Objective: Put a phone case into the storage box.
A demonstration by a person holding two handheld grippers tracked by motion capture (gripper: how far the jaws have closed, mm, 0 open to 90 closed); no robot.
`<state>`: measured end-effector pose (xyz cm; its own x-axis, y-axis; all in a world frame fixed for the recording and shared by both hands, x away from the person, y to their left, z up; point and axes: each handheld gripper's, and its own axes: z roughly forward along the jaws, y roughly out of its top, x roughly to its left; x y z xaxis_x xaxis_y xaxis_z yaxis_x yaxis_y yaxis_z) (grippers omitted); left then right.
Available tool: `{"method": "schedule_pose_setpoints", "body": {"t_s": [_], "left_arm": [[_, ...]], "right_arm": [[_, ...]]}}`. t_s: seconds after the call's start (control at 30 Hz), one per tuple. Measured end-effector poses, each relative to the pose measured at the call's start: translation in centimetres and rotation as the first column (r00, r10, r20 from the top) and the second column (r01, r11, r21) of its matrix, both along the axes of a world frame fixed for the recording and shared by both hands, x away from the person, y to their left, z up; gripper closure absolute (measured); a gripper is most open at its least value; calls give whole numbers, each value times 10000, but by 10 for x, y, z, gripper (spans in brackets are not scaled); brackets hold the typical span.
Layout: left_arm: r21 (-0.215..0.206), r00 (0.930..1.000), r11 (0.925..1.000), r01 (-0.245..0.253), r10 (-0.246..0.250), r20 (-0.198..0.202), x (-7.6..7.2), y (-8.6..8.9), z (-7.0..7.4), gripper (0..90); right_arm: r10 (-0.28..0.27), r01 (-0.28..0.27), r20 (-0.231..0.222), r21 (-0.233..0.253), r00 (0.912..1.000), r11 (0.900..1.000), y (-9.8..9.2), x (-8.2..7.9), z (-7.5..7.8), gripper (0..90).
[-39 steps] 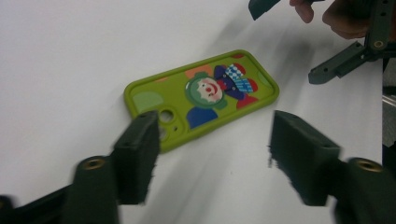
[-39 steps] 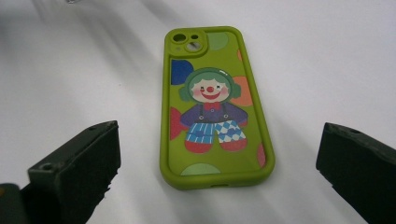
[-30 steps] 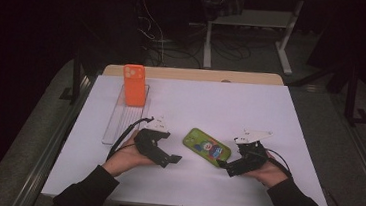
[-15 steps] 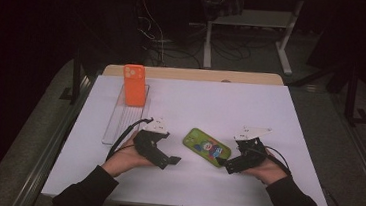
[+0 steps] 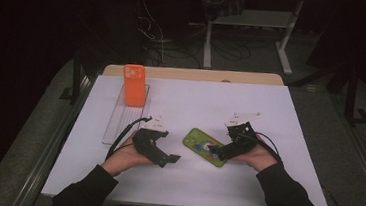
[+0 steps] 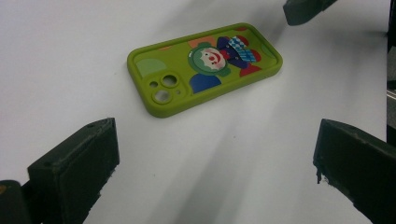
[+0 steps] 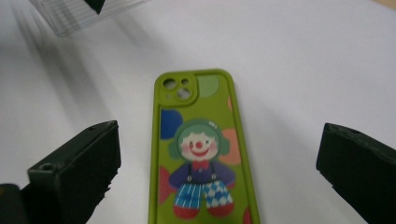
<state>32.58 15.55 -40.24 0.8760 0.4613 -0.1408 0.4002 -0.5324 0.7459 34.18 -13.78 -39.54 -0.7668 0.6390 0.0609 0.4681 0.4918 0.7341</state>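
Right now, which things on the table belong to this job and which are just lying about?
In the job:
green phone case, flat on the table
right hand-held gripper, open at its end
left hand-held gripper, open, nearby

Lying about:
orange phone case
clear tray under it

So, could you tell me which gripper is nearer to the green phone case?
The right gripper: its open jaws straddle one end of the green phone case, which lies flat on the table. The left gripper, also open, sits off to its side, apart from it.
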Motion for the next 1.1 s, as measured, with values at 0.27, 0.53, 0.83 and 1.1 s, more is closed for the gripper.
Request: {"method": "schedule_pose_setpoints", "body": {"t_s": [0.27,0.53,0.83,1.1], "left_arm": [[48,10000,10000,45,-45,51,2,2,1,0],[-63,10000,10000,-49,49,-8,2,2,0,0],[8,10000,10000,11,-11,-12,1,0,0,0],[104,10000,9999,-13,13,-26,0,-1,-2,0]], "right_arm": [[-11,11,20,113,10000,9999,9,12,3,0],[3,-5,-219,-108,9998,9999,11,16,-2,0],[-18,-12,-485,-606,9988,9982,15,22,-14,0],[187,-266,-748,-1063,9970,9940,23,24,-25,0]]}}
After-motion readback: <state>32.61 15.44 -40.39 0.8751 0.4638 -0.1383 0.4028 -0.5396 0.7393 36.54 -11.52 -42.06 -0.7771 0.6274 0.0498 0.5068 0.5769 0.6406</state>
